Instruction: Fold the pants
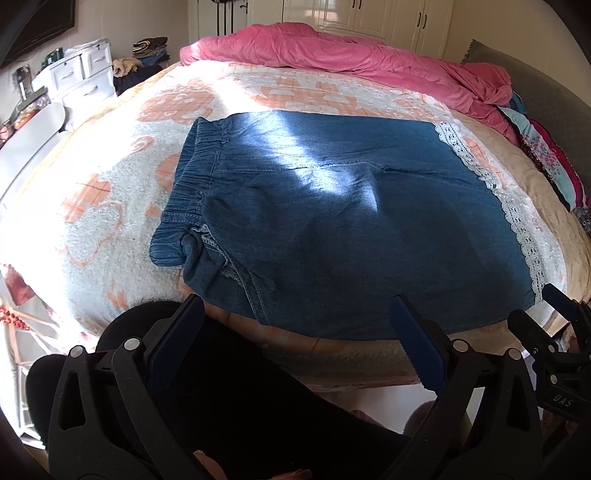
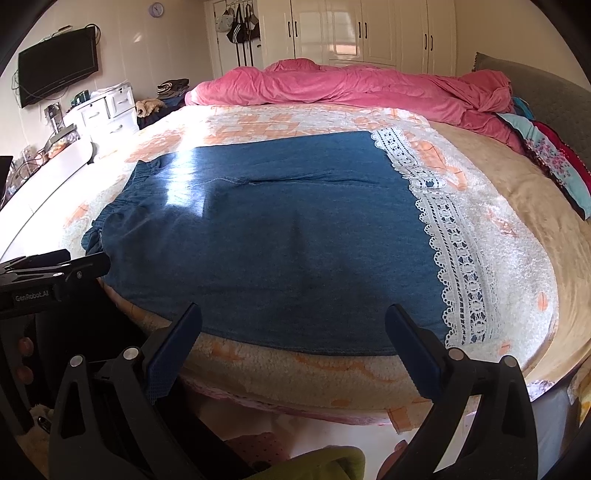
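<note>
Blue denim pants (image 1: pixel 332 221) lie flat on the bed, elastic waistband (image 1: pixel 188 177) to the left and white lace hem (image 1: pixel 517 221) to the right. In the right wrist view the pants (image 2: pixel 277 229) fill the middle, lace hem (image 2: pixel 454 251) at right. My left gripper (image 1: pixel 295 317) is open and empty, just short of the pants' near edge. My right gripper (image 2: pixel 293 325) is open and empty over the near edge of the pants. The right gripper also shows in the left wrist view (image 1: pixel 546 314) at the far right.
The bed carries a white and orange fleece blanket (image 1: pixel 110 177). A pink duvet (image 1: pixel 351 55) is bunched at the far side. Patterned pillows (image 2: pixel 554 162) lie at right. White drawers (image 2: pixel 107 107) and a wall TV (image 2: pixel 59 62) stand at left. Wardrobes (image 2: pixel 369 29) are behind.
</note>
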`<state>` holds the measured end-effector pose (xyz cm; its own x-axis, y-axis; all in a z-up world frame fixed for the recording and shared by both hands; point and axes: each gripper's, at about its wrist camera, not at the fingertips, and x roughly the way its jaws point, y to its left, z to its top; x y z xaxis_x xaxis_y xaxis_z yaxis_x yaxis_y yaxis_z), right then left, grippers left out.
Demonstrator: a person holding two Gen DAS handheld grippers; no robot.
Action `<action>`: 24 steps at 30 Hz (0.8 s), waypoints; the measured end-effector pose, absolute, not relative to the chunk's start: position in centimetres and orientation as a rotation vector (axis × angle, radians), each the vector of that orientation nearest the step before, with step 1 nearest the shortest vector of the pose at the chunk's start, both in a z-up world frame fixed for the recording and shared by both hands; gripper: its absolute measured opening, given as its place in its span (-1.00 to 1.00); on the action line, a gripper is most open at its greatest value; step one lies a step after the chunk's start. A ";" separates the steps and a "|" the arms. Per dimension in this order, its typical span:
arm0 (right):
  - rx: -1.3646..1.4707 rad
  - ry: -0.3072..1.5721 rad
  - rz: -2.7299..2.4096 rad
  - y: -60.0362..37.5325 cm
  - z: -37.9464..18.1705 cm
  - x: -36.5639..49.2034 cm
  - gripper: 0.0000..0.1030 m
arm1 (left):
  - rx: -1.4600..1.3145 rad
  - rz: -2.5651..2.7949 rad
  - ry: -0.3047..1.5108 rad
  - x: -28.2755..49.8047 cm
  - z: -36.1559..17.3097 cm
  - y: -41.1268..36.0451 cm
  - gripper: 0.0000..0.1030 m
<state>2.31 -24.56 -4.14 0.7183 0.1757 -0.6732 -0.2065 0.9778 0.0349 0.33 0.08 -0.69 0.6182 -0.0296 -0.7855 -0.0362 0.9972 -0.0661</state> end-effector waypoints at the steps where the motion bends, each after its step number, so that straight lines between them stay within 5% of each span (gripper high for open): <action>1: -0.042 0.742 0.214 -24.5 -4.2 2.4 0.92 | -0.078 0.003 0.904 0.3 -0.7 0.1 0.82; 24: -0.053 0.750 0.211 -24.4 -4.2 2.5 0.92 | -0.076 -0.006 0.904 0.4 -0.8 0.0 0.82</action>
<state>2.48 -24.40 -4.16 0.7116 0.1709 -0.6815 -0.2087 0.9776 0.0273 0.44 -0.01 -0.83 0.6189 -0.0375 -0.7846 -0.0268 0.9973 -0.0688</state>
